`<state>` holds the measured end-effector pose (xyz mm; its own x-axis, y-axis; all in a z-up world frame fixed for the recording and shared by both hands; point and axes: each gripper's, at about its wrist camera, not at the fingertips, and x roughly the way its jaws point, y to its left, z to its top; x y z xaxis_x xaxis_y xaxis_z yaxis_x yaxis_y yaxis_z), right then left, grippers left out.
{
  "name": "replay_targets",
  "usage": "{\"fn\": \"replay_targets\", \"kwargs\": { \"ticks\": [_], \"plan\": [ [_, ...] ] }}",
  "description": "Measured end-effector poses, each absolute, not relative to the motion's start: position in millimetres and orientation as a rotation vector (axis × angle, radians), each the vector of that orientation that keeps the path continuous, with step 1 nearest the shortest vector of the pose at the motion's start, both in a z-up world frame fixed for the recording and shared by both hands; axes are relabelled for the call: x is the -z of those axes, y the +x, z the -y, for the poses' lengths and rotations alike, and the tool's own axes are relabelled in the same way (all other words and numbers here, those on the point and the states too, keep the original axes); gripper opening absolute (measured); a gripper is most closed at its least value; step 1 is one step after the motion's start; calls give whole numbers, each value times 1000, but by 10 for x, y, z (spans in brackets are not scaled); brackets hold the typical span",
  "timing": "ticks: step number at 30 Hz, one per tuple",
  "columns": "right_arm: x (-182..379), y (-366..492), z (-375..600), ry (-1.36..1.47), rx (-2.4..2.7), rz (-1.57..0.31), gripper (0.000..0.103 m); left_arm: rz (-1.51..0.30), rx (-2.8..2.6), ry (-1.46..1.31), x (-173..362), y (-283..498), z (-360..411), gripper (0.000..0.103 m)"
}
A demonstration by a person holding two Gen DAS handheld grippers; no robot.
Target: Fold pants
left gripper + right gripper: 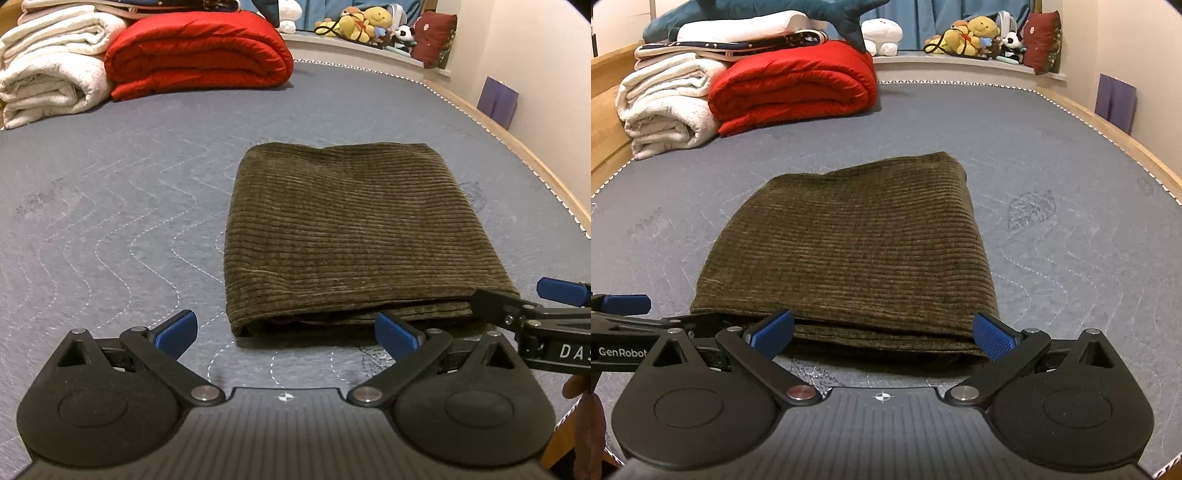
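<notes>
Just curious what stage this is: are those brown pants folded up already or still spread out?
Folded. The pants lie as a compact rectangle on the mattress, stacked layers showing along the near edge.

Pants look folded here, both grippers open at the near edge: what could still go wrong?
1. The right gripper straddles the near edge of the pants; closing could drag the layers apart.
2. The left gripper sits close beside it, so the two may bump.
</notes>
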<state>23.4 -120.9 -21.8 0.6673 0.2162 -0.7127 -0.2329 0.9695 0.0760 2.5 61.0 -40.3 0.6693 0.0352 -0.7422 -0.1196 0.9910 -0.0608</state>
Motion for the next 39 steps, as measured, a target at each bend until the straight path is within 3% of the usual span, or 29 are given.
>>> {"fn": "replay_targets", "kwargs": {
  "ticks": [39],
  "plan": [
    [217, 190, 1229, -50, -218, -784, 102, -835, -62, -111, 385, -17, -555, 103]
  ]
}}
